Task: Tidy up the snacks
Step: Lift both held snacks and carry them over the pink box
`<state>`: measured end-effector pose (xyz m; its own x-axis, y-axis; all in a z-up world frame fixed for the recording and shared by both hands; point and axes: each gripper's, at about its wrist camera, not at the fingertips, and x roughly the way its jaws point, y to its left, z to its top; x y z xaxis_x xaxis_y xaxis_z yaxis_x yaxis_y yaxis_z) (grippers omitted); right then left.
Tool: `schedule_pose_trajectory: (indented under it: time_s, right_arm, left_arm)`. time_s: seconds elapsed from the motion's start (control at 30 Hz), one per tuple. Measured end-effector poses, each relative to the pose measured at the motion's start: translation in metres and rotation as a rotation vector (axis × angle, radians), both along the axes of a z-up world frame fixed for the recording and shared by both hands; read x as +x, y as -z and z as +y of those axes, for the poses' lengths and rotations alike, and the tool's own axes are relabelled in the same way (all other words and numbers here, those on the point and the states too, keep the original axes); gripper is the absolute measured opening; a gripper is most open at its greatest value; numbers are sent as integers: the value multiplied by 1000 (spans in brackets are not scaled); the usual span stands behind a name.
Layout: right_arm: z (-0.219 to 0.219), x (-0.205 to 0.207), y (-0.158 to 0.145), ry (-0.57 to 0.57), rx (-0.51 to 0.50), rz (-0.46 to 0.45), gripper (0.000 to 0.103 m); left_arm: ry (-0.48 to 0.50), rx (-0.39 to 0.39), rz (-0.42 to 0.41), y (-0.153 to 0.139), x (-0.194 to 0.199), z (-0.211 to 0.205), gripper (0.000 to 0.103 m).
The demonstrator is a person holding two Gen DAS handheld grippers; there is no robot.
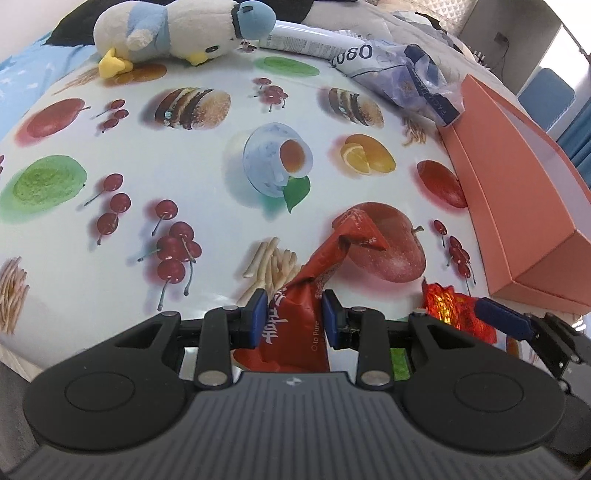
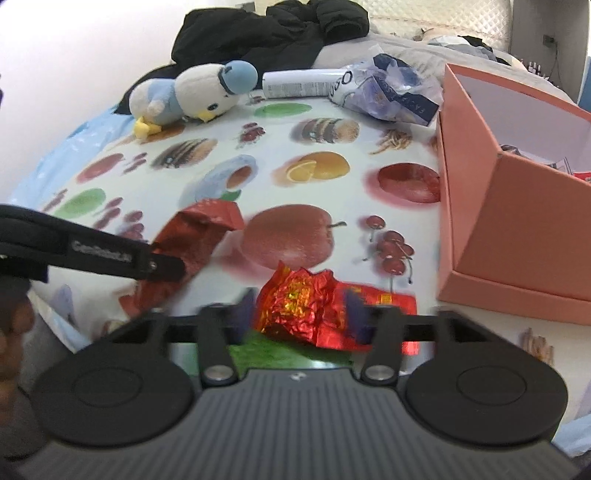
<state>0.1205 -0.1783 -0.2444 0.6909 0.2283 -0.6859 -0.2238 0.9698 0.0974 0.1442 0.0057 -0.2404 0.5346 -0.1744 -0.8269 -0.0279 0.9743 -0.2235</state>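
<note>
Red snack pouch pinched in left gripper, likely bound for pink box; right gripper spread around crinkled foil packet.

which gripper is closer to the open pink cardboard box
Right. The right gripper, around a crinkled red foil packet, sits beside the box; the left gripper is farther left.

Counts on the fruit-print table

There were two red snack packets: a long one and a crinkled foil one. One salmon-pink box stood open, with packets inside too hidden to count. There was one plush bird, one white can lying on its side, one crumpled blue-and-clear bag, one black garment, and two grippers.
</note>
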Motion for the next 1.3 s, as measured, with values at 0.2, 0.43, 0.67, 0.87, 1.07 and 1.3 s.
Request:
schedule_pose_trajectory:
  time_s: [0.2,0.43,0.67,0.87,1.07,1.3]
  right_arm:
    - [9,3,11,-22,-24,-10,79]
    - [6,9,17,-10,-77,-23,41]
    - [6,7,9,-20,-90,-25,40]
    - [1,-2,-14,-7,-52,-54,40]
    - [-3,-23,-54,-2,-17,-136,40]
    - [-13,-41,-94,32,30,-205,40]
  left_arm:
    - [1,12,0,1,2,-2,37]
    - [-27,-37,18,1,6,4,37]
    - [-28,-50,18,-6,6,5,36]
    - [-28,-59,-4,-25,0,5,36]
    - [-31,-61,-51,-61,-8,7,36]
    - [-9,-83,-113,-98,-24,-1,36]
